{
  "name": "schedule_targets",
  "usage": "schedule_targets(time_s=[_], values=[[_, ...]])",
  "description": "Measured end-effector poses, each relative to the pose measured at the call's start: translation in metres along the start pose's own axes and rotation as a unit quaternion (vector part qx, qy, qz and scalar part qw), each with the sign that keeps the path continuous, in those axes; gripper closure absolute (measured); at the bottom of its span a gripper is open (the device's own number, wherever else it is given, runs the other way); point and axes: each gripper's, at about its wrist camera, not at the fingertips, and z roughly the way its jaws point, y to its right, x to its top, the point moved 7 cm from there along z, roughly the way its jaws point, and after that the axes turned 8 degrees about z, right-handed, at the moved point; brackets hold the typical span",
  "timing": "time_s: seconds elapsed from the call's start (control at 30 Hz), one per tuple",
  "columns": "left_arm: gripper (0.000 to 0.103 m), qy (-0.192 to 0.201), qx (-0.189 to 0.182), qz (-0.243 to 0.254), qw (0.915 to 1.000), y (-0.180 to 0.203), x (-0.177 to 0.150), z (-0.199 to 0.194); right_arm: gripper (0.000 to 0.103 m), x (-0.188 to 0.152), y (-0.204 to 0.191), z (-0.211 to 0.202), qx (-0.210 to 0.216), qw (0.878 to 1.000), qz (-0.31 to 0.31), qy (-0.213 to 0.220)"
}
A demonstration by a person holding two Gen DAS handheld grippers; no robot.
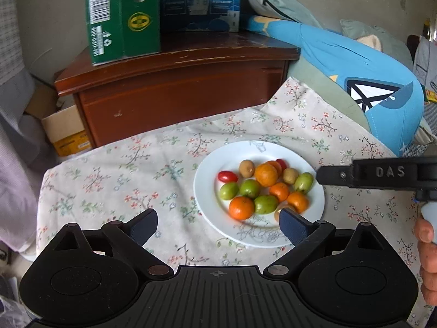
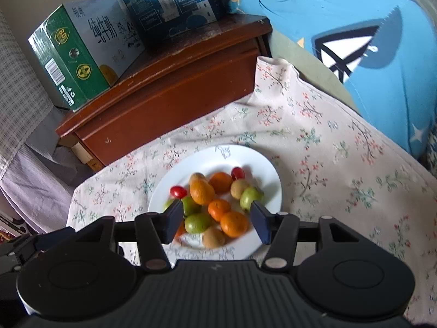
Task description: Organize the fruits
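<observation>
A white plate (image 1: 207, 191) (image 2: 259, 161) on the flowered cloth holds several small fruits: oranges (image 1: 266, 174) (image 2: 234, 224), green fruits (image 1: 265, 204) (image 2: 197, 222), brown kiwis (image 1: 247, 168) (image 2: 213, 237) and red cherry tomatoes (image 1: 227, 176) (image 2: 178, 191). My left gripper (image 1: 218, 225) stands wide open near the plate's front-left rim, nothing between its fingers. My right gripper (image 2: 217, 220) hangs above the near side of the plate with its jaws apart and no pad touching fruit. In the left wrist view the right gripper's black body (image 1: 382, 175) juts in from the right edge, with a hand (image 1: 427, 248) below it.
A brown wooden cabinet (image 1: 177, 87) (image 2: 169, 87) stands behind the cloth, bearing a green carton (image 1: 123, 16) (image 2: 73, 57) and a blue box (image 1: 199, 0) (image 2: 169, 2). A blue plush cushion (image 1: 368, 76) (image 2: 368, 41) lies at the right. Cardboard boxes (image 1: 65, 131) sit left of the cabinet.
</observation>
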Motion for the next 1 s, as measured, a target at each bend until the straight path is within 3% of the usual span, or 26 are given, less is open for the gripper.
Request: schedule_targets(time_s=[0.13,0.43,1.0], values=[[0.006,-0.009,0.007,-0.010,0.9999,-0.005,-0.007,0.000,0.042,-0.012,0.003,-0.003,-0.017,1.000,0.002,-0.007],[0.006,-0.048,0.032,-0.025,0.9980,-0.011,-0.019,0.016,0.022,-0.032,0.007,0.006,-0.075,0.996,-0.017,-0.036],[0.006,-0.083,0.061,-0.057,0.9931,-0.021,-0.023,0.040,0.009,-0.040,0.013,0.022,-0.132,0.989,-0.026,-0.063]])
